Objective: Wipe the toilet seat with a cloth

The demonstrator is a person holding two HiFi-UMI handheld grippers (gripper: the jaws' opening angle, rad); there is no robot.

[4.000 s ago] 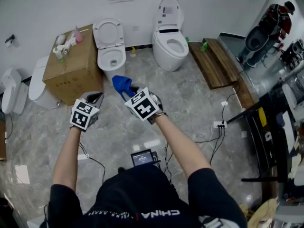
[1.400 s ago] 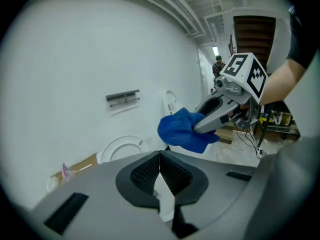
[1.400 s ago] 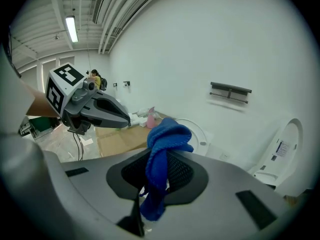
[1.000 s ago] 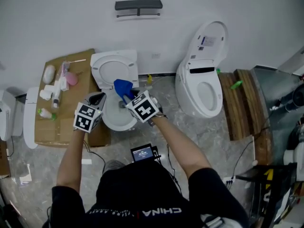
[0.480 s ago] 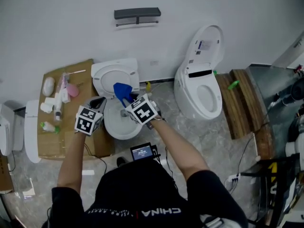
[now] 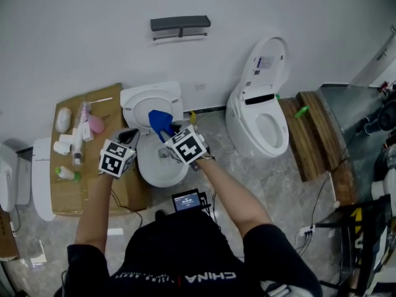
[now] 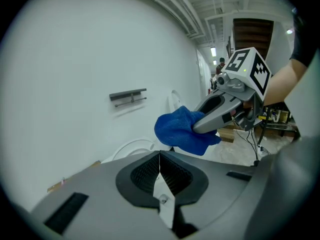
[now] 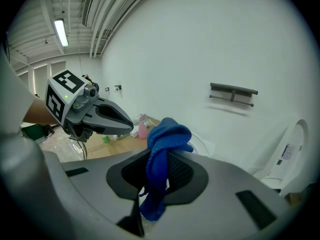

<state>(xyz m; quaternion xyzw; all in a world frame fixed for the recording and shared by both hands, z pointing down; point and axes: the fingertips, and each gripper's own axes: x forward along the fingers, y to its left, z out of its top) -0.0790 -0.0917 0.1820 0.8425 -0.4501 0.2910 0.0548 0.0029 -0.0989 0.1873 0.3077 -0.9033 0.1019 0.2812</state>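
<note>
The white toilet (image 6: 162, 166) stands against the wall with its lid (image 6: 151, 101) raised, and its seat rim shows below both grippers. My right gripper (image 6: 166, 130) hovers over the bowl's back part, shut on a bunched blue cloth (image 6: 159, 117). In the right gripper view the cloth (image 8: 162, 149) hangs between the jaws of that gripper (image 8: 152, 181). My left gripper (image 6: 130, 133) is beside it over the bowl's left edge, shut and empty. In the left gripper view its jaws (image 7: 159, 160) meet, with the cloth (image 7: 182, 130) ahead.
A cardboard box (image 6: 93, 166) with bottles and tubes stands left of the toilet. A second toilet (image 6: 263, 122) with a raised lid is at the right, then a wooden platform (image 6: 315, 135). A dark bar (image 6: 180, 22) hangs on the wall. Cables lie on the floor.
The person has walked up to the toilet, so both grippers now hang over its bowl. The blue cloth stays in the right gripper, and the left stays shut.
</note>
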